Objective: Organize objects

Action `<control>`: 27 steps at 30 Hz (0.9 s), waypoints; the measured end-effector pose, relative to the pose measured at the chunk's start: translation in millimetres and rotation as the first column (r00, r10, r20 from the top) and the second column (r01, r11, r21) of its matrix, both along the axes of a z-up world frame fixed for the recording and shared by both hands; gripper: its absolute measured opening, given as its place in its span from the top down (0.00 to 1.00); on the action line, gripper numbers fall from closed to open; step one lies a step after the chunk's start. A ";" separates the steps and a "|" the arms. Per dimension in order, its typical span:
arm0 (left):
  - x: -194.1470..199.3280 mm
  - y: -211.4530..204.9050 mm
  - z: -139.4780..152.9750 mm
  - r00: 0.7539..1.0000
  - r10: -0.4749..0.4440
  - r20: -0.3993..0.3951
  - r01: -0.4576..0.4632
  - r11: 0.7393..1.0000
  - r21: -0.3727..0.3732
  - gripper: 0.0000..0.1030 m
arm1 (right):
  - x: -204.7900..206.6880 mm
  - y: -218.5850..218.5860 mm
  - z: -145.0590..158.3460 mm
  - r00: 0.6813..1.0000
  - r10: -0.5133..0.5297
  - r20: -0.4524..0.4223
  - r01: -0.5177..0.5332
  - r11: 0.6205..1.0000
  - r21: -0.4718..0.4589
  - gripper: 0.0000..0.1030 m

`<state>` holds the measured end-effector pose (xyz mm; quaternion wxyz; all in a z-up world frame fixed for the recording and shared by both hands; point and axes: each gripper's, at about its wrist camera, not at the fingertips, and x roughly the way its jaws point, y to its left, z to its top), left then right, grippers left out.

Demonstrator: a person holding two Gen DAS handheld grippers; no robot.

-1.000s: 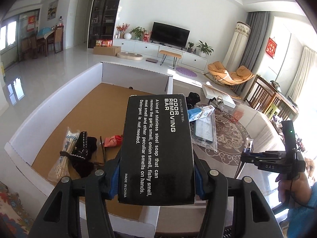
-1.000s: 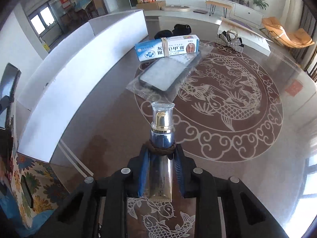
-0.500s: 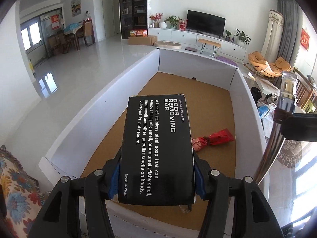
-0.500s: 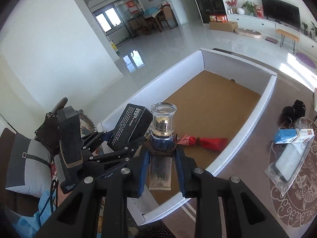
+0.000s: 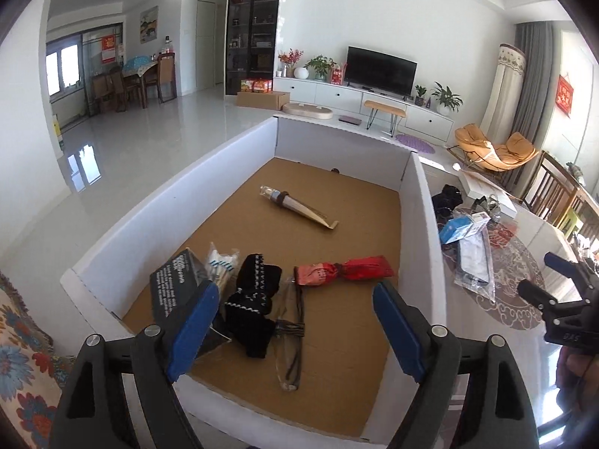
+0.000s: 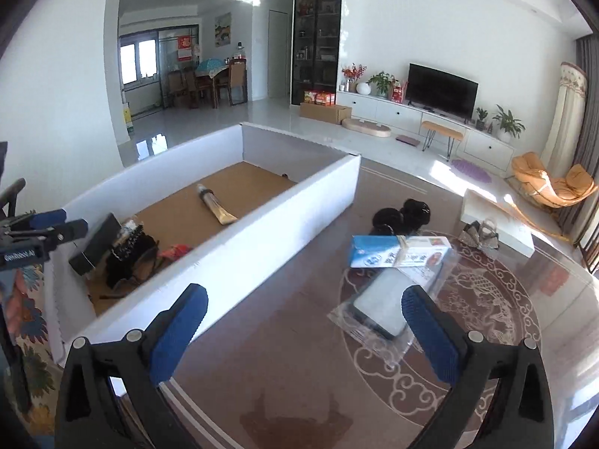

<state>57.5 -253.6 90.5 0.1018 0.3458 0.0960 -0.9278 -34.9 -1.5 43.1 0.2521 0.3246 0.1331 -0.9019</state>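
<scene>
A white box [image 5: 157, 217] with a brown cardboard floor holds several things. The black odor-bar carton [image 5: 172, 284] leans in its near left corner. The clear-capped tube [image 5: 295, 207] lies further back. A red packet [image 5: 342, 271], a black cloth [image 5: 254, 299], bagged chopsticks [image 5: 221, 262] and bagged glasses [image 5: 290, 336] lie near the front. My left gripper [image 5: 295, 321] hangs over the box's near end, jaws opening, nothing between them. My right gripper [image 6: 303, 318] is over the table beside the box wall [image 6: 262, 250], jaws opening and empty.
On the patterned table [image 6: 486, 336] lie a blue-and-white toothpaste carton [image 6: 397, 256], a phone in a plastic bag [image 6: 382, 307], black bundles [image 6: 400, 217], a silver bow [image 6: 481, 234] and a flat white box [image 6: 498, 220]. A floral cushion [image 5: 22, 336] borders the box's left.
The left gripper let go of the black carton, which now lies in the box. The right gripper released the tube into the box and swung right over the table.
</scene>
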 end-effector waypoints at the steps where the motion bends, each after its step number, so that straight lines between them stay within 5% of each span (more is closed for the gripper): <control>1: 0.2 18.6 3.7 0.999 -0.051 -0.014 0.051 0.999 0.018 0.18 | -6.4 19.7 -15.6 0.999 -0.047 0.019 0.046 0.998 0.045 0.00; 4: 0.9 78.6 10.1 0.978 -0.204 -0.041 0.206 0.977 0.056 0.15 | -28.0 92.2 -48.1 0.979 -0.188 0.081 0.178 0.977 0.118 0.00; 6: -1.0 119.5 5.8 0.954 -0.298 -0.037 0.300 0.951 0.073 0.00 | -31.9 133.5 -62.3 0.958 -0.270 0.101 0.256 0.957 0.136 0.00; 10: -20.1 190.5 -28.8 0.911 -0.410 0.045 0.408 0.912 0.040 0.00 | -22.1 185.0 -63.8 0.915 -0.376 0.147 0.358 0.924 0.135 0.00; 16: -68.6 236.1 -93.4 0.904 -0.393 0.170 0.410 0.909 -0.072 0.00 | -17.7 206.0 -70.4 0.885 -0.432 0.177 0.416 0.901 0.121 0.00; 23: -122.6 247.9 -111.6 0.912 -0.365 0.185 0.391 0.911 -0.129 0.00 | -23.4 213.0 -71.4 0.873 -0.430 0.231 0.424 0.903 0.078 0.00; 27: -137.4 251.6 -119.0 0.891 -0.394 0.226 0.420 0.904 -0.078 0.00 | -19.4 211.5 -71.1 0.873 -0.430 0.229 0.424 0.902 0.078 0.00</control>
